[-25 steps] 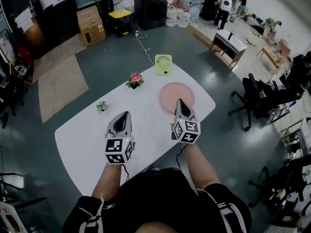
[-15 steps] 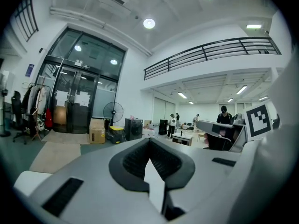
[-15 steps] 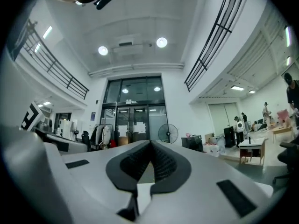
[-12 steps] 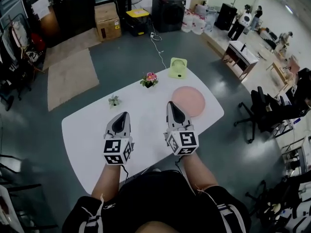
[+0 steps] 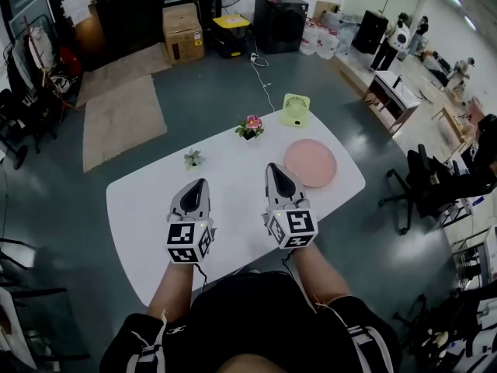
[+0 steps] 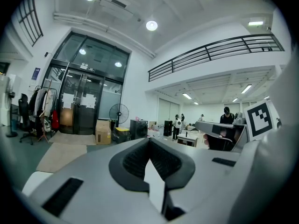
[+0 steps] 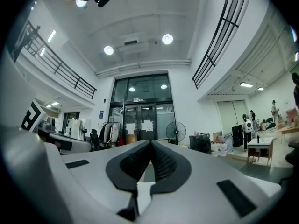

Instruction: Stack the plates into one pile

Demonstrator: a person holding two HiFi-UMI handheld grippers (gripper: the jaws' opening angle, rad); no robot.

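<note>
Pink round plates [image 5: 310,163] look already piled on your white counter [image 5: 155,208]; your left gripper [image 5: 199,183] and right gripper [image 5: 273,168] hover clear, jaws pressed together, empty; probably nothing left to stack

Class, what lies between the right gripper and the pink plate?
Nothing: the head view shows only bare white table between right gripper and pink plate.

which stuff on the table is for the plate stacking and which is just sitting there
For the job: round pink plate.
Just lying about: small green desk fan; pink potted flower; tiny green potted plant.
</note>
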